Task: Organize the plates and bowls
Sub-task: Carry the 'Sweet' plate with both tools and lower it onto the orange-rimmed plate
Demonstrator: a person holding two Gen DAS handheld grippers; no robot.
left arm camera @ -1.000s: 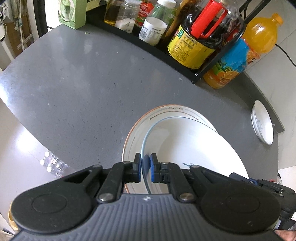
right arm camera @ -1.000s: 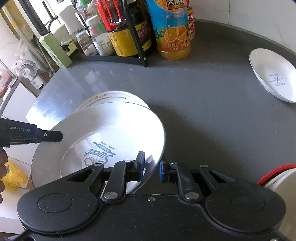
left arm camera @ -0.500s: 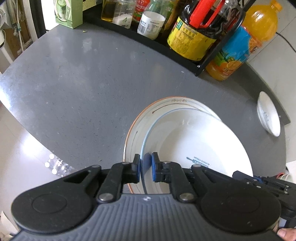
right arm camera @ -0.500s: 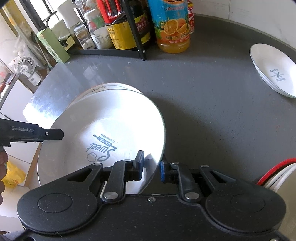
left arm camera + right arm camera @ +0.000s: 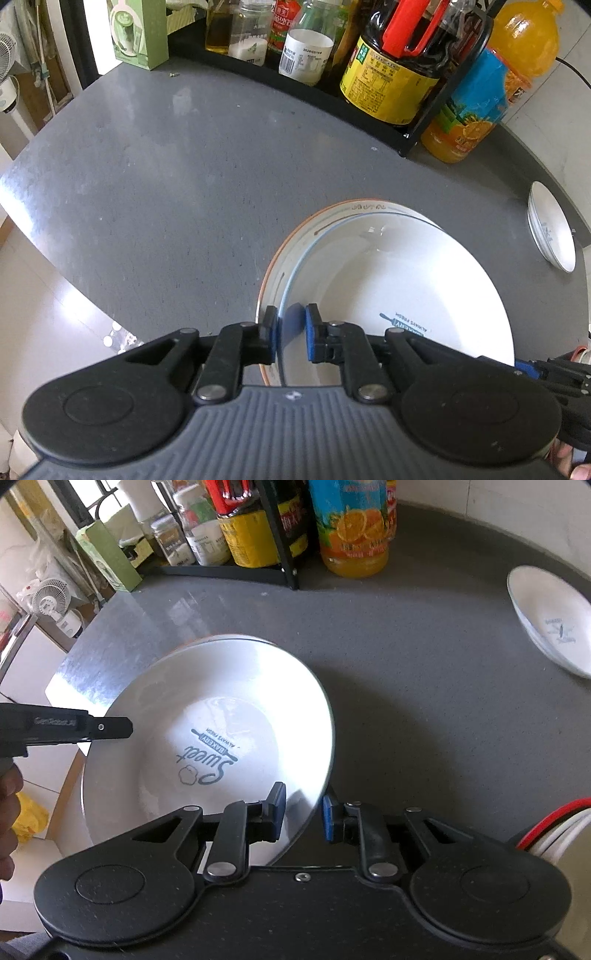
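Observation:
A white plate with blue "Sweet Bakery" print (image 5: pixel 388 280) (image 5: pixel 221 738) lies on an orange-rimmed white plate (image 5: pixel 325 221) on the grey counter. My left gripper (image 5: pixel 290 330) straddles the printed plate's near-left rim; the jaws have parted, with a gap beside the rim. My right gripper (image 5: pixel 300 810) straddles the plate's right rim, jaws also parted. The left gripper's finger (image 5: pixel 107 726) shows at the plate's far side in the right wrist view. A white bowl (image 5: pixel 552 230) (image 5: pixel 550 624) sits apart at the right.
A black rack of sauce bottles and jars (image 5: pixel 369 48) (image 5: pixel 236 535) stands at the back, an orange juice bottle (image 5: pixel 480 92) (image 5: pixel 351 528) beside it. A green box (image 5: pixel 138 33) stands back left. Red-rimmed dishes (image 5: pixel 554 830) are at the right edge. The counter edge (image 5: pixel 55 236) drops off left.
The printed plate has come down level onto the orange-rimmed plate. Both grippers' jaws have opened from their hold on its rim.

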